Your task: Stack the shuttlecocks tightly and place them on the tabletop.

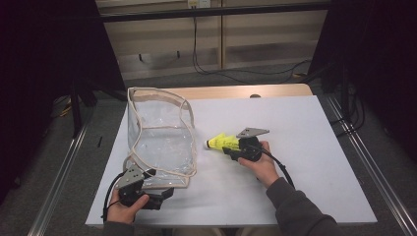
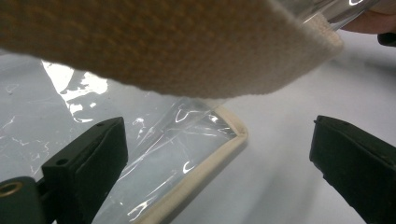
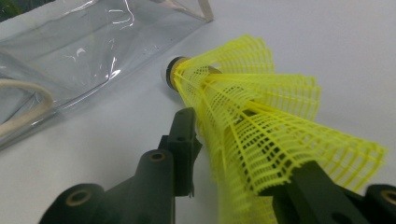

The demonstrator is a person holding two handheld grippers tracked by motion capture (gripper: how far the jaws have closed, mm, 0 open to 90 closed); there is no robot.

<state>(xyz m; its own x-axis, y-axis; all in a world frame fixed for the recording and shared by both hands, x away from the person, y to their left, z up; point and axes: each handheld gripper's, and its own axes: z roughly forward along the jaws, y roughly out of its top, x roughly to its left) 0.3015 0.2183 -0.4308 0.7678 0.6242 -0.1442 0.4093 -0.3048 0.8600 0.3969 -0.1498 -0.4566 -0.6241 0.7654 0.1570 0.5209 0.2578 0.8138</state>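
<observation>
The upright clear bag [image 1: 160, 137] blocks the table's left half, while the white tabletop [image 1: 305, 147] right of it lies open.

Your right gripper [image 3: 233, 154] pinched the yellow shuttlecock [image 3: 252, 116] by its mesh skirt, its cork pointing at the clear bag [image 3: 84, 51] lying just beyond on the white table [image 3: 327, 42].

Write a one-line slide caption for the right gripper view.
Right gripper closed on the skirt of a yellow shuttlecock, its cork tip toward a clear plastic bag on the white table.
</observation>
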